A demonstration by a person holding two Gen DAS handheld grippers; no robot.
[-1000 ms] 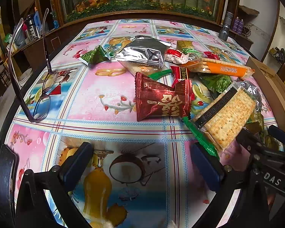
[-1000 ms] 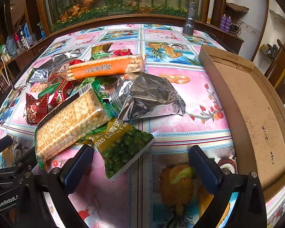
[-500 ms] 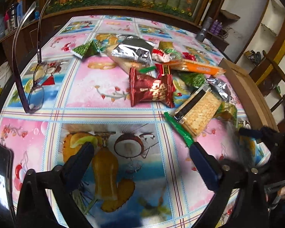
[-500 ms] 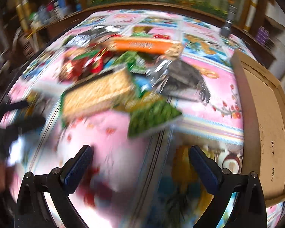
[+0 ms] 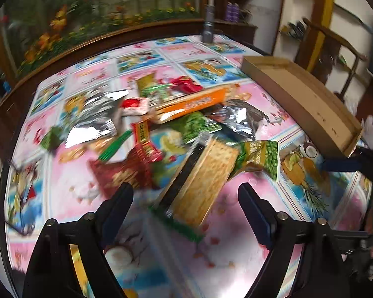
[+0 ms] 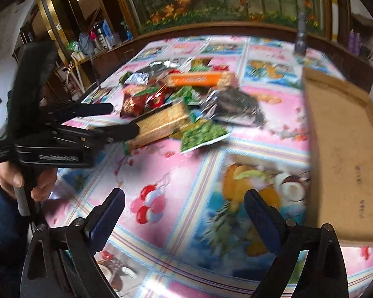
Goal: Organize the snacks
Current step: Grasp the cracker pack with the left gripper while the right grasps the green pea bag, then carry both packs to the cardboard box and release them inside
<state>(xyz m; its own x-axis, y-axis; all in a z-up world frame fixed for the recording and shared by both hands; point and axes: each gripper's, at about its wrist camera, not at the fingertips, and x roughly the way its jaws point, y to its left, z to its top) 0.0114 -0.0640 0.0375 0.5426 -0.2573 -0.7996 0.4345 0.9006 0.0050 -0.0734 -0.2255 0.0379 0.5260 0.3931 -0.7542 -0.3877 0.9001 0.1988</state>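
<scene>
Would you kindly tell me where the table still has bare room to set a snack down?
The near tablecloth, between the cracker pack and the table's front edge, is bare, as is the strip between the silver bag and the cardboard box. The box floor looks empty. The middle is crowded with overlapping packets.

Motion blur smeared the snack pile (image 5: 176,129), and no print on the wrappers could be read. The cracker pack (image 5: 204,176) hid part of the green pea bag (image 5: 261,156) beside it. The cardboard box (image 6: 343,149) ran off the right edge, its inside unseen. The surface (image 6: 186,173) near the left edge was blurred. Far shelf items were too small to tell.
</scene>
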